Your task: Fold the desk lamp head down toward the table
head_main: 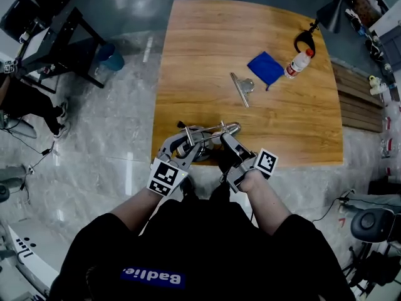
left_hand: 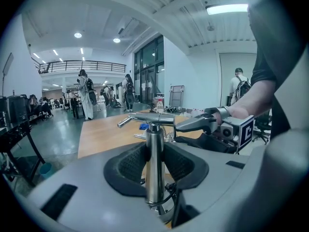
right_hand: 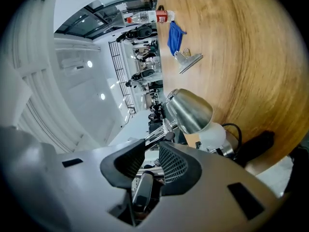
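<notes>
While the wooden table (head_main: 207, 42) stands on a grey marbled floor (head_main: 113, 149) in a big hall with people far back, we find the desk lamp (head_main: 210, 132) at its near edge. It is well apart from a blue cloth (head_main: 265, 68), a bottle (head_main: 299, 63) and a metal clip (head_main: 241, 88).

From above, our grippers cover the lamp's base, and we cannot tell how its joints sit.

Our left gripper (left_hand: 155, 153) is clamped on the upright chrome post (left_hand: 154, 178). Our right gripper (right_hand: 150, 161), rolled onto its side, has its jaws slightly apart around the lamp's thin arm (right_hand: 155, 135), the pads not clearly pressing. The lamp head (right_hand: 189, 111) sits just beyond them. Both forearms reach forward side by side.
</notes>
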`<state>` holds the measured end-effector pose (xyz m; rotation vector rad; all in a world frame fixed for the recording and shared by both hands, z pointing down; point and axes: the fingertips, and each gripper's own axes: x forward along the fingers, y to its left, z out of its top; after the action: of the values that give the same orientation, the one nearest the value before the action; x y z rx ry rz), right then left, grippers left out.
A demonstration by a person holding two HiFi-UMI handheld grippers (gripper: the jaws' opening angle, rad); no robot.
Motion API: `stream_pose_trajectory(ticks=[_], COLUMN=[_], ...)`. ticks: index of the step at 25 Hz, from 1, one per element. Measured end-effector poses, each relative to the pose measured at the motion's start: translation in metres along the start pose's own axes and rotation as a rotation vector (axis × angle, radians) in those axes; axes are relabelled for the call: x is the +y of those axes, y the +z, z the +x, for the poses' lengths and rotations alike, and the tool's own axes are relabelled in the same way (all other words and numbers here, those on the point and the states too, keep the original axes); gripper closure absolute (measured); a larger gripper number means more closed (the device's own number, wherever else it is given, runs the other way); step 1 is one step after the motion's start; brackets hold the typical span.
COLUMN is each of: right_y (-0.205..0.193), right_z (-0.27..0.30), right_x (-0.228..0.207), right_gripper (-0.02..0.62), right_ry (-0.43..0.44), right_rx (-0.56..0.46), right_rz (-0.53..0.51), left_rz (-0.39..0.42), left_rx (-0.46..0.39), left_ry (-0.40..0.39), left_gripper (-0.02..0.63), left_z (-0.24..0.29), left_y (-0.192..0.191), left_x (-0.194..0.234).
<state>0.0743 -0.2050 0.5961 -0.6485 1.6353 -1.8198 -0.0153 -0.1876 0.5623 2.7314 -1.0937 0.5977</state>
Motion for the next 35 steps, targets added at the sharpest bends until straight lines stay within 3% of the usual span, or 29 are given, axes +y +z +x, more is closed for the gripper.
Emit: stream_pose_trajectory(ticks=[13,22,27,35], right_y=[-0.003,-0.003,-0.021,-0.063], right_z=[0.002,-0.010,-0.021,-0.048], right_x=[-0.003,0.016,0.035,0.061], right_gripper=[0.491,0.477,0.477,0.477], right_ry=[0.049,0.033,0.018,-0.040], right_rx=[-0.044,-0.057,-0.065,-0.030], right_rz=[0.012,-0.006,-0.088,-0.381], left_rz=[0.014,0.023,-0.013,-0.170], left_rx=[-0.007,0.014,-0.019,-0.047], left_ry=[-0.008,-0.038,-0.039,-0.079], left_gripper=[0.485,0.480,0.480,0.480], left_z=[-0.001,-0.010,-0.036,-0.073], left_y=[0.000,0.002,0.000,-0.008], left_x=[0.000,0.002,0.007,-0.015])
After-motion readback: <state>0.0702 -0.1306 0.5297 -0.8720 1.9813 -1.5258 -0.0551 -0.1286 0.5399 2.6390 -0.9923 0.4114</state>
